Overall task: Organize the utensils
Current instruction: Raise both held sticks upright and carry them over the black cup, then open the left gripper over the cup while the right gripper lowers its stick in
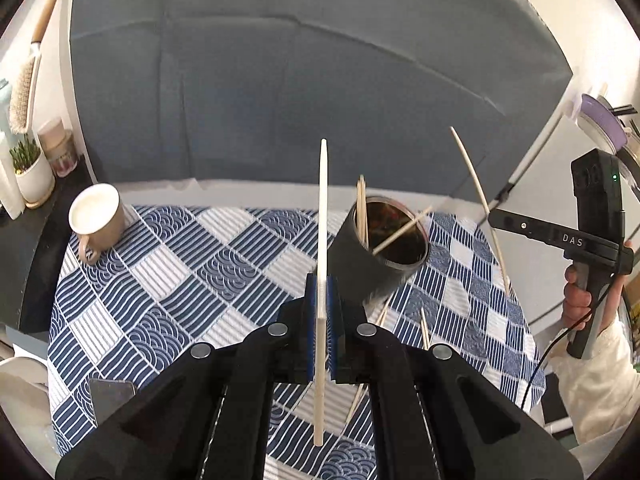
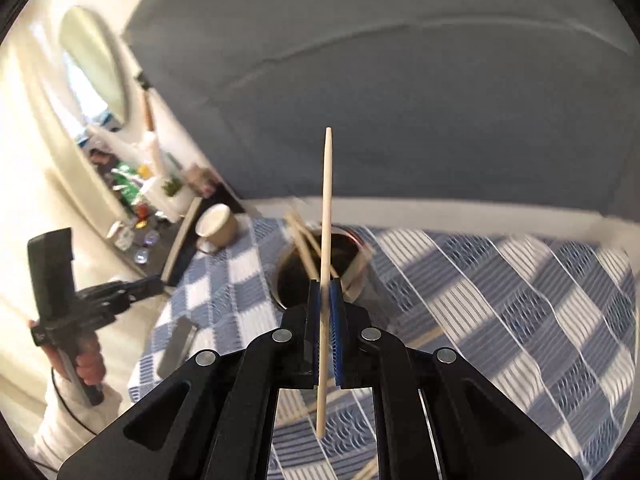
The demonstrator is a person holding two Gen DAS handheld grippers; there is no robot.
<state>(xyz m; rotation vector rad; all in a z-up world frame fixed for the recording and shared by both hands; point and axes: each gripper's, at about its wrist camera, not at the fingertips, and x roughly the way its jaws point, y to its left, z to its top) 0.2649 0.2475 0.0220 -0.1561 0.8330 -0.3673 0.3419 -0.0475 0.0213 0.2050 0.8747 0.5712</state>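
Surface: a table under a blue-and-white checked cloth (image 1: pixel 192 264) with wave and stripe squares spreads below both my grippers; a grey-blue padded wall rises behind it.
My left gripper (image 1: pixel 320 308): its blue pads are pressed together on one pale wooden chopstick (image 1: pixel 322 216), which stands nearly upright between them, the blunt end hanging below the jaws and the long part reaching up past them.
My right gripper (image 2: pixel 329 312): pinching a second pale wooden chopstick (image 2: pixel 326 200), slim and tapered to a point at the top, slightly tilted, its lower end sticking out under the jaws.
Holder: a dark cylindrical utensil cup (image 1: pixel 372 252) with a shiny inner wall stands on the cloth just ahead and to the right of my left gripper, and right behind the tips of my right one.
Already in the holder: a few chopsticks (image 1: pixel 362 212) of the same light wood lean inside it.
Loose ones: more chopsticks (image 1: pixel 424 332) lie on the cloth beneath my left gripper's right side.
Far left of my left gripper: a beige ceramic mug with a white inside (image 1: pixel 96 216) at the cloth's edge.
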